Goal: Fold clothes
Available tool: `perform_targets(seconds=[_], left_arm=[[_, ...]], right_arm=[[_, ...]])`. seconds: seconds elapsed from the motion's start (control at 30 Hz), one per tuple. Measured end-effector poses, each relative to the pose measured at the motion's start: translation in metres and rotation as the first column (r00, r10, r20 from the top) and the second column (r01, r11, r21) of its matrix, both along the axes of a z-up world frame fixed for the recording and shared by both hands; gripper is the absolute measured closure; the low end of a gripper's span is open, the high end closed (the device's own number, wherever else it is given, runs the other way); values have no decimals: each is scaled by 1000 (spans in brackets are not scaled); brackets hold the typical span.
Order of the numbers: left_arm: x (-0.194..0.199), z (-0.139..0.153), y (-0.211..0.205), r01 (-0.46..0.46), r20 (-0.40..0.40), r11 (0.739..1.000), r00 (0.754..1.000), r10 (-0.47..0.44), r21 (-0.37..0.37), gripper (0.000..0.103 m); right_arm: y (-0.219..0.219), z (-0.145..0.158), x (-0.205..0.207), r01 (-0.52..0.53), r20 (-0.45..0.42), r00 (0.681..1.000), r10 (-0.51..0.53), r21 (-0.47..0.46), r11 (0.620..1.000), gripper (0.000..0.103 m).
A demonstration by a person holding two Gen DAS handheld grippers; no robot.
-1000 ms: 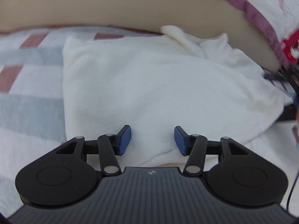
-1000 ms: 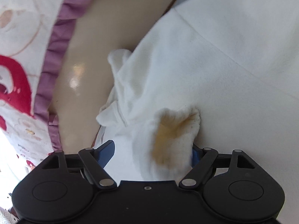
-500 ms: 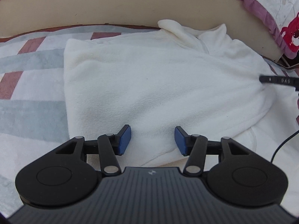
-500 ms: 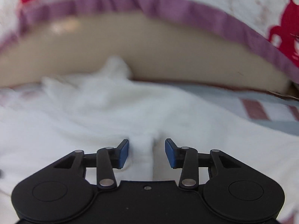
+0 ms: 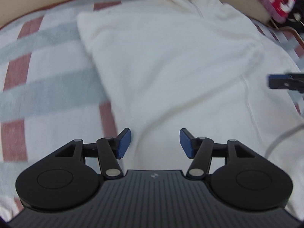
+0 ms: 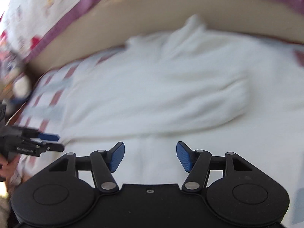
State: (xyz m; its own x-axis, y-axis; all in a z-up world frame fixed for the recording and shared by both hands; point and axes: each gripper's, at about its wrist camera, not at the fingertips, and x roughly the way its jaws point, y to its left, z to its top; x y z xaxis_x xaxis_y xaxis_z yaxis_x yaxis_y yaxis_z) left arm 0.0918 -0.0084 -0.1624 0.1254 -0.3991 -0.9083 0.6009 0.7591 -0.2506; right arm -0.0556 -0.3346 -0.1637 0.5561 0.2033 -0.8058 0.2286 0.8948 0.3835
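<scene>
Two grippers, left gripper (image 5: 155, 143) and right gripper (image 6: 150, 156), fingers spread wide and empty, over white garment (image 5: 171, 60), striped sheet (image 5: 38, 76) around it.

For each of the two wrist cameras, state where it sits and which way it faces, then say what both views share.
Left wrist: sits on the left gripper, faces forward over the white fleece garment on the striped blanket; its own open fingers show.
Right wrist: sits on the right gripper, faces the same garment, blurred; its open fingers show, with the other gripper at left edge.
Shared: the garment, the blanket, and the tan floor beyond.
</scene>
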Motion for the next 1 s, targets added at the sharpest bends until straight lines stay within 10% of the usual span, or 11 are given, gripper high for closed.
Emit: perform_targets(seconds=[0.4,0.63,0.8,1.0], left_arm=[[-67,-36,58,-60,-319,988,948,12,-143,40],[-73,-49,62,-132,-401,969,915,39,-209,30],[-83,-46,51,-71,-390,983,921,0,-170,26],[-99,-49,63,-82,-503,996,862,60,-20,25]], right_arm=[[40,-13,-34,-266,-208,944,256,-20,964,37],[42,-35,-46,-214,-229,948,222,60,975,37],[50,-45,-37,-158,-218,959,182,124,980,33],[68,-42,-34,-224,-293,931,218,15,975,32]])
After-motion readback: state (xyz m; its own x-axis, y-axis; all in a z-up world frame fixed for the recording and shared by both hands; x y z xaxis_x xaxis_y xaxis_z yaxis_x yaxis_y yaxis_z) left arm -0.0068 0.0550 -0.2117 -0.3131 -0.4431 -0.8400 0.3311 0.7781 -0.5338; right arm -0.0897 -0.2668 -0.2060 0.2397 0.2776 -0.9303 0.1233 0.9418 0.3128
